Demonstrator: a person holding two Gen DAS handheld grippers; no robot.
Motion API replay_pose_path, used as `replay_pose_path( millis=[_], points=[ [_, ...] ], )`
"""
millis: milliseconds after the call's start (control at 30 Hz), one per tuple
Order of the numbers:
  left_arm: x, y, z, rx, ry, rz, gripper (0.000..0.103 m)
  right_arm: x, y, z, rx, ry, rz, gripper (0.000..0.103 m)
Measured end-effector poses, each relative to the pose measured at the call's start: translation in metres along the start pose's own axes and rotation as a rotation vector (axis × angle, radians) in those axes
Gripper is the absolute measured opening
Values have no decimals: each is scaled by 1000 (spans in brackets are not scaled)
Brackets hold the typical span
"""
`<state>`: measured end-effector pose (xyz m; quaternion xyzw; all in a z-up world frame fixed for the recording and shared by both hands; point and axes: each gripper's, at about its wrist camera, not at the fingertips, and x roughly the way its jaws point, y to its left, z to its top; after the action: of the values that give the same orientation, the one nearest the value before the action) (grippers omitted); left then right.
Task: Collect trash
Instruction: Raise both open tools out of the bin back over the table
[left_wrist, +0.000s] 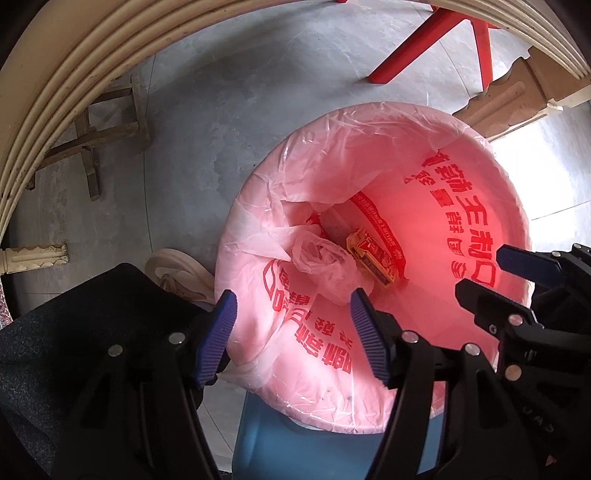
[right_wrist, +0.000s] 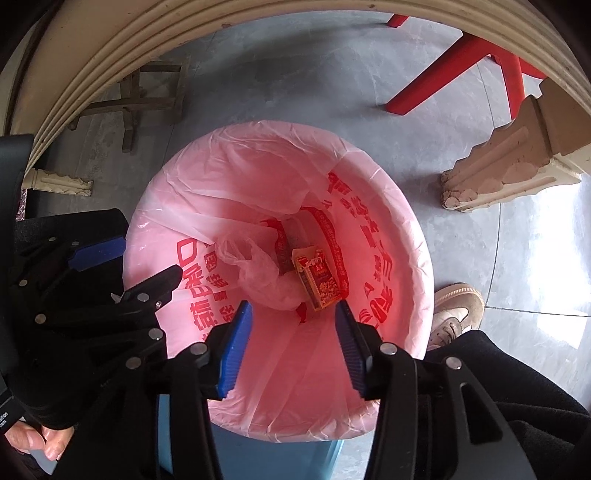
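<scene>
Trash lies at the bottom of the bin: a small red and yellow carton and a crumpled clear plastic bag just beside it, touching or nearly so. A flat grey piece sits behind them, though I cannot tell what it is from this angle. The bin is blue and lined with a pink bag printed with red characters, folded over the rim.

My left gripper hangs over the near edge of the bin with its fingers apart and nothing between them. My right gripper hangs over the middle of the opening, fingers also apart and empty. The two sit close together, side by side. My shoes stand on the grey floor beside the bin, with a red chair leg farther off.
</scene>
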<state>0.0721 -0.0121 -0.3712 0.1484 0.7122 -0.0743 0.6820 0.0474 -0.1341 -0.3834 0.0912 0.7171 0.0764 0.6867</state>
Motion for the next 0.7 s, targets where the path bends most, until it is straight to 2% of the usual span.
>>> replay_pose_path(
  millis=[700],
  points=[
    [0, -2, -5, 24, -23, 22, 63, -8, -2, 1, 7, -31, -1, 46]
  ],
)
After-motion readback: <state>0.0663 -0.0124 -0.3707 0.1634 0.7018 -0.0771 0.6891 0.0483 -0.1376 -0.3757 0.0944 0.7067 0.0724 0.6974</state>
